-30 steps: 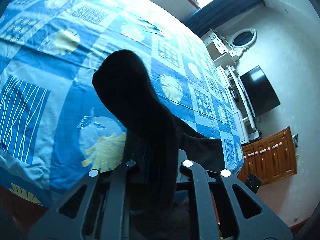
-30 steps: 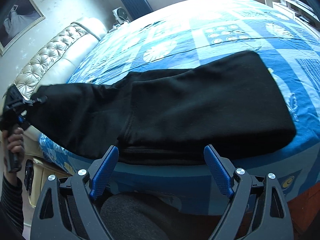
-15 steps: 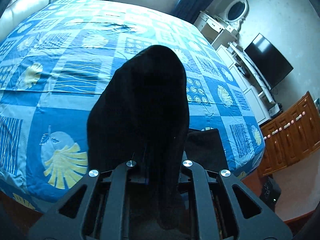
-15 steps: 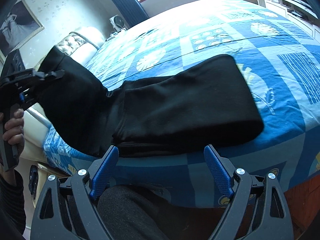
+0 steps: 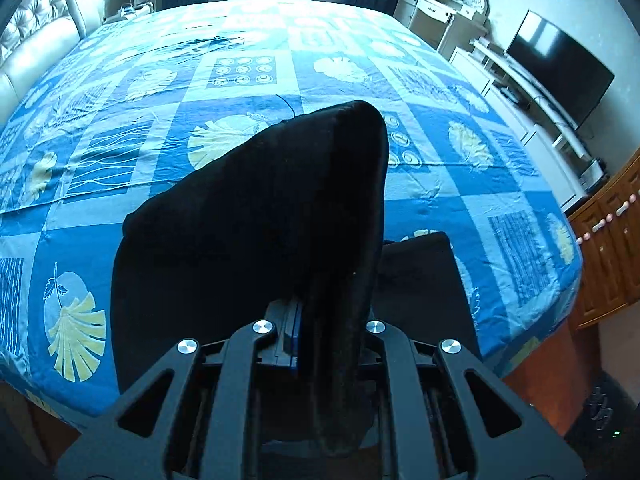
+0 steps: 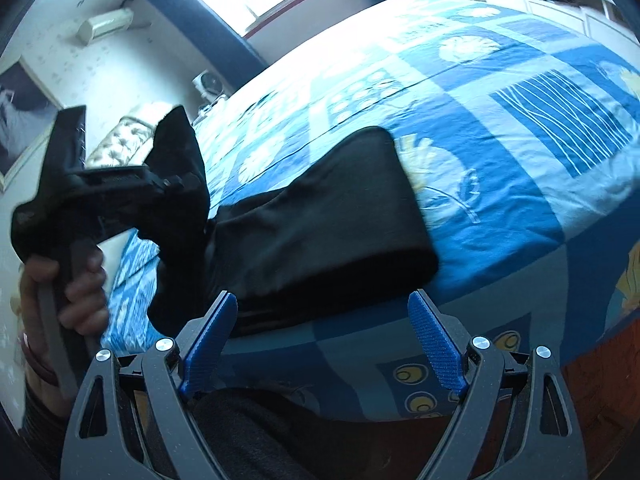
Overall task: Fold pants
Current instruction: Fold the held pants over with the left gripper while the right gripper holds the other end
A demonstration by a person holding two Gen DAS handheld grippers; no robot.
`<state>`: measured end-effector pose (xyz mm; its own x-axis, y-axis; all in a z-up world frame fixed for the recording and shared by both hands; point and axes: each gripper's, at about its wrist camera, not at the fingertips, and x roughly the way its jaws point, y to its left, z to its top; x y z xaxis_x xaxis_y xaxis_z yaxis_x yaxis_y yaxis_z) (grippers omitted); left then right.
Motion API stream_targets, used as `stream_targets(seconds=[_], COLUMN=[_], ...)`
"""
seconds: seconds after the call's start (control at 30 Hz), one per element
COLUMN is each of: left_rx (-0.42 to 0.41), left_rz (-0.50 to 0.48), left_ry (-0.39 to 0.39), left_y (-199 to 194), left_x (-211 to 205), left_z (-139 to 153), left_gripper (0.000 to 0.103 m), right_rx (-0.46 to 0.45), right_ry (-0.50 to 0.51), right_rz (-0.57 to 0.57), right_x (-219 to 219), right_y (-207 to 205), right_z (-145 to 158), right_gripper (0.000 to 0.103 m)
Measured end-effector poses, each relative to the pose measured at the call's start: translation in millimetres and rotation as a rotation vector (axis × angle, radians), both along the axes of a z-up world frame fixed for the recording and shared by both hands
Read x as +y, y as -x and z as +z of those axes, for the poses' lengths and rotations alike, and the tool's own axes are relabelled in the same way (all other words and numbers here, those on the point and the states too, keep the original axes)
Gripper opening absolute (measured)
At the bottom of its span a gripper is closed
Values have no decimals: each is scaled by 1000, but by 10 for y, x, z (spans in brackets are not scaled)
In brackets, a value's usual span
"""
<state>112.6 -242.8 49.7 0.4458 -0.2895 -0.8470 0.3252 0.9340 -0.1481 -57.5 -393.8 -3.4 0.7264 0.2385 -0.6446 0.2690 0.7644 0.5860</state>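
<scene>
In the left wrist view, the left claw (image 5: 320, 332) was clamped on a fold of the black pants (image 5: 256, 232), lifting it above the bed (image 5: 440, 184) with its blue patterned sheet, while another part of the garment lay flat near the bed's front edge at right. In the right wrist view, the right claw (image 6: 320, 344) stood wide apart, holding nothing, just in front of the pants (image 6: 328, 220) lying along the bed's (image 6: 520, 140) near edge; the left claw (image 6: 176, 184), gripped by a hand (image 6: 68, 288), held the raised end at left
</scene>
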Motion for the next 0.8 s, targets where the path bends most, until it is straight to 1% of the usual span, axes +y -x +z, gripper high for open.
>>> stream_targets(seconds=[0.17, 0.33, 0.5, 0.8], left_rx=[-31, -59, -65, -93], left_rz=[-16, -30, -27, -25], left_ry=[-95, -179, -223, -276], left_y=[95, 175, 202, 238], left_x=[-343, -593, -714, -818], left_z=[-205, -410, -560, -689], left_gripper=[12, 12, 12, 12], right_rx=[9, 22, 27, 42], right_ry=[-27, -59, -80, -98], right_rz=[-45, -90, -117, -126], right_x=[-177, -340, -429, -489], right_y=[84, 178, 261, 290], right_z=[-108, -222, -284, -372], right_gripper=[86, 86, 86, 86])
